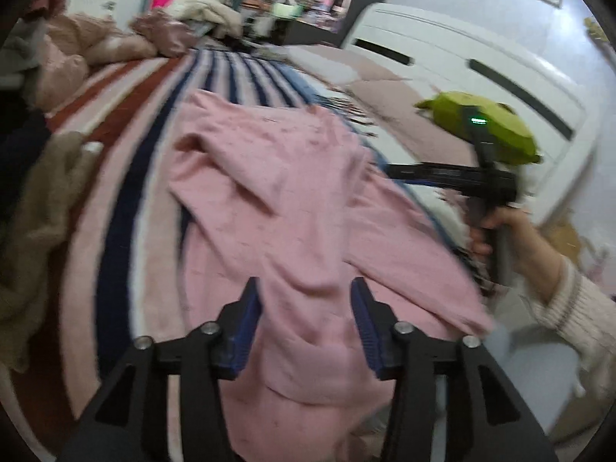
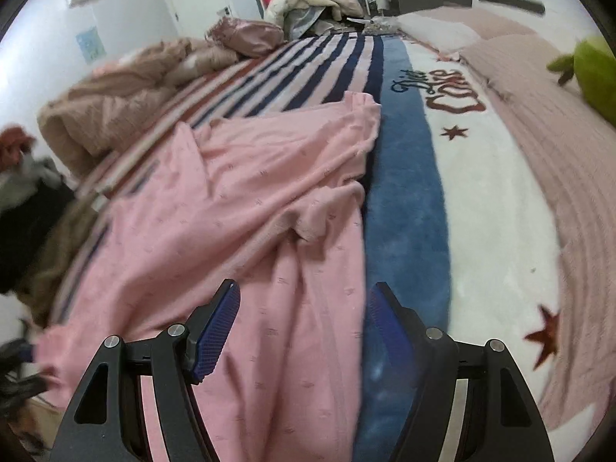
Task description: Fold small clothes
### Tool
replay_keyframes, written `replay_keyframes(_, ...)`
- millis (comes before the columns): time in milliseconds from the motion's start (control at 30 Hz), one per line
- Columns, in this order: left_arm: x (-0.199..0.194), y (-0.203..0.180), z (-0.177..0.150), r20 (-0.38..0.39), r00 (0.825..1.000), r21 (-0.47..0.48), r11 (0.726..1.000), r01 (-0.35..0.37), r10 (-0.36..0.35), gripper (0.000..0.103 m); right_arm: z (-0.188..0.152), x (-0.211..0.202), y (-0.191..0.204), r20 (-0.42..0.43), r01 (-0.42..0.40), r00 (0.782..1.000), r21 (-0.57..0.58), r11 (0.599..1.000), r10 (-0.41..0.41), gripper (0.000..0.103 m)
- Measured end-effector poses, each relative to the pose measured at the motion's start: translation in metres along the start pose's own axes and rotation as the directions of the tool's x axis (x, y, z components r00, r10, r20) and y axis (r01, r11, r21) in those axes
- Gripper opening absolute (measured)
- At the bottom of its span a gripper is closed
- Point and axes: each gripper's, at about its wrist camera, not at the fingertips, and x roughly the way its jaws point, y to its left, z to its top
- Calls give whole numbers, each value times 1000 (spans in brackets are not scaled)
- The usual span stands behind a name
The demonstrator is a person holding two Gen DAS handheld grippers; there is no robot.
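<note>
Plainly, everything hinges on how the pink garment [image 1: 292,208] lies against the two pairs of tongs. It is spread on the striped blanket [image 1: 127,177] covering the bed, rumpled, with its long axis running away from the person towards the far end of the bed.

Starting at the garment's left side: a tan cloth [image 1: 34,238] sits heaped just beyond that edge, on the stripes. Next come the left tongs [image 1: 306,290], released, their blue pads standing apart over the garment's near end with pink fabric showing between them but not pinched. They are the nearer pair to the middle of the cloth.

Further right, the right tongs [image 2: 302,304] are also released and grasping nothing; they straddle the garment's right-hand edge, one pad over pink cloth, the other over the blue band [image 2: 408,200] of the blanket beside it. In the left wrist view the hand [image 1: 496,231] carrying them hangs off the garment's right side.

I judge the coming fold goes across the long axis, so each pair would need a near corner or side edge first.
</note>
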Motion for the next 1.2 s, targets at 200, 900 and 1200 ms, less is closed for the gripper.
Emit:
replay_keyframes(200, 10, -3, -11, -17, 999, -5, 999, -41, 41, 48, 14, 29, 3, -17, 126, 992, -73, 989, -128, 61)
replay_keyframes(900, 21, -13, -17, -82, 997, 62, 998, 2, 3, 48, 7, 8, -54, -36, 143, 990, 124, 982, -140, 25)
replay_keyframes(1200, 6, -9, -18, -48, 985, 57, 985, -165, 168, 6, 4, -41, -29, 72, 102, 992, 86, 991, -108, 30)
